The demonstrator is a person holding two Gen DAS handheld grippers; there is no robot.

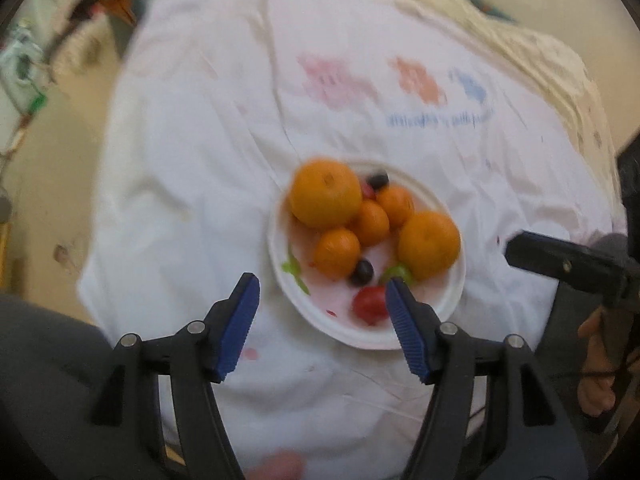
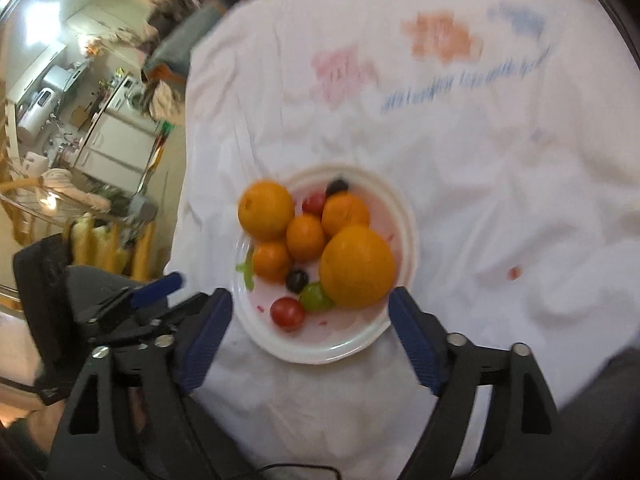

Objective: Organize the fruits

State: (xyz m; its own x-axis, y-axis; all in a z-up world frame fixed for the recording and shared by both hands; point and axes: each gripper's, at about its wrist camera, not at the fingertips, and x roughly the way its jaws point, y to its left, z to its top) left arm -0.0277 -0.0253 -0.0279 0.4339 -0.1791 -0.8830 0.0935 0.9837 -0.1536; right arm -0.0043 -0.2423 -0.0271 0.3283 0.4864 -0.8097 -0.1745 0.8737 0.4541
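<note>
A white plate (image 1: 424,320) (image 2: 320,354) sits on a white cloth and holds the fruit. Two large oranges (image 1: 325,194) (image 2: 357,266) lie at its far left and right. Three small oranges (image 1: 337,253) (image 2: 306,237) are bunched between them. Nearer me are a red tomato (image 1: 370,304) (image 2: 287,312), a green grape (image 2: 314,297) and a dark grape (image 1: 362,272) (image 2: 297,280). My left gripper (image 1: 322,282) hangs open above the plate's near left rim, holding nothing. My right gripper (image 2: 311,295) is open wide over the plate's near side, also holding nothing.
The white cloth (image 1: 192,168) carries a pink, orange and blue print (image 1: 420,80) beyond the plate. A cream knitted blanket (image 1: 532,52) edges it at the far right. A hand (image 1: 596,372) holds the right gripper's handle. Kitchen clutter (image 2: 100,136) fills the left of the right wrist view.
</note>
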